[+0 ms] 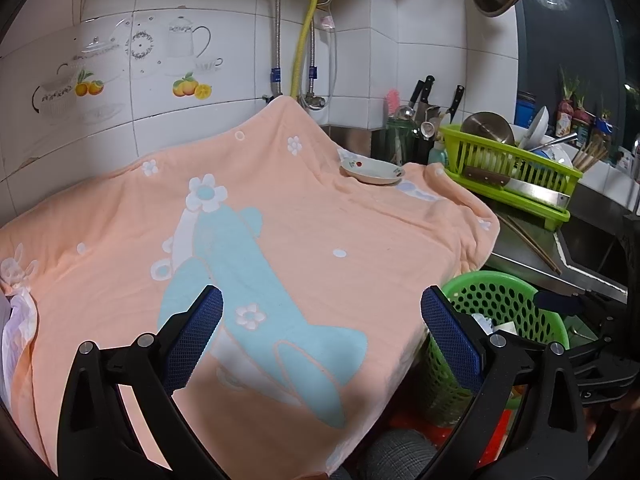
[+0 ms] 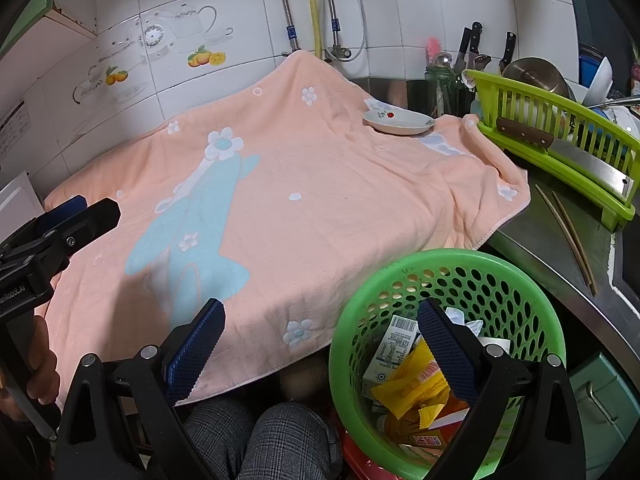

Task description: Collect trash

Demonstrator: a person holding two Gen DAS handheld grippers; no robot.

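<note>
Both tongs are spread wide and hold nothing: the left gripper (image 1: pixel 322 320) hangs over the near part of the peach towel (image 1: pixel 304 224), and the right gripper (image 2: pixel 322 328) is at the towel's front edge, with its right finger over the green basket (image 2: pixel 516 276). The trash is already in that basket, which stands just beside the towel's near right corner: yellow wrappers (image 2: pixel 404 390), a printed carton (image 2: pixel 394 346) and some white crumpled paper (image 2: pixel 464 320). I judge all of this to be light. The wrappers look thin and a little slippery, so a pinch on a flat fold or a corner would hold better than on the middle, and the carton is stiffer and can be taken across its narrow side. On the towel I see no loose trash, only a small plate (image 2: pixel 398 120) at the far side, which is fragile and is not trash. So the collecting seems nearly finished.
</note>
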